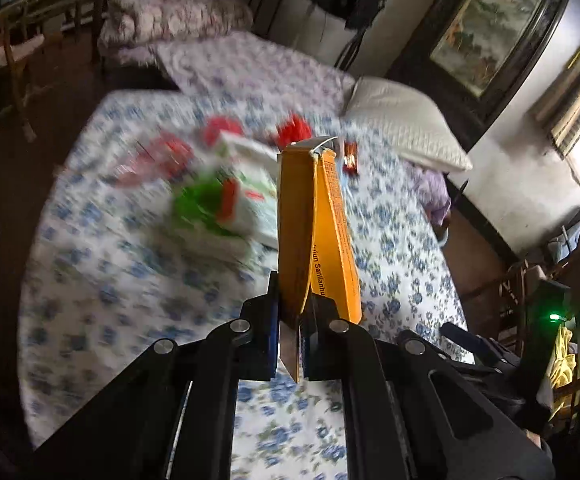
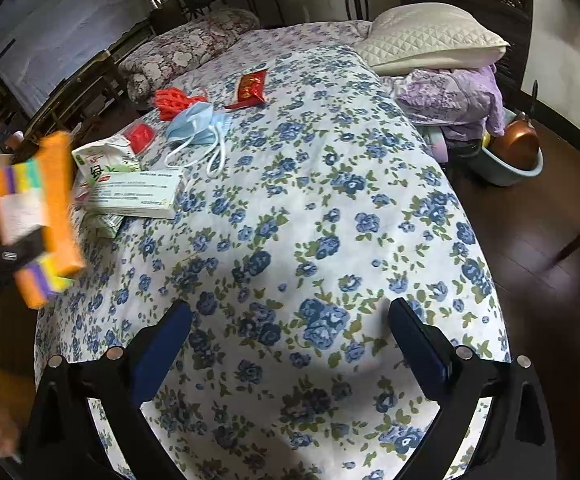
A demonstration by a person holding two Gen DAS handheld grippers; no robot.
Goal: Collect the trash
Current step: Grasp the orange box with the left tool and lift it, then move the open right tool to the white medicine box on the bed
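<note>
Left gripper jaws clamped on orange box reading "Sanjianhu…", lifted over bed; right gripper jaws apart, empty; mask, red wrapper, other boxes on bed.

We're clamping the left gripper tight on an orange box, angled downward, while we're holding the right gripper wide open, empty.

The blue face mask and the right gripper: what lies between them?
Only bare flowered bedsheet lies between the face mask and the open right gripper, in the right wrist view.
</note>
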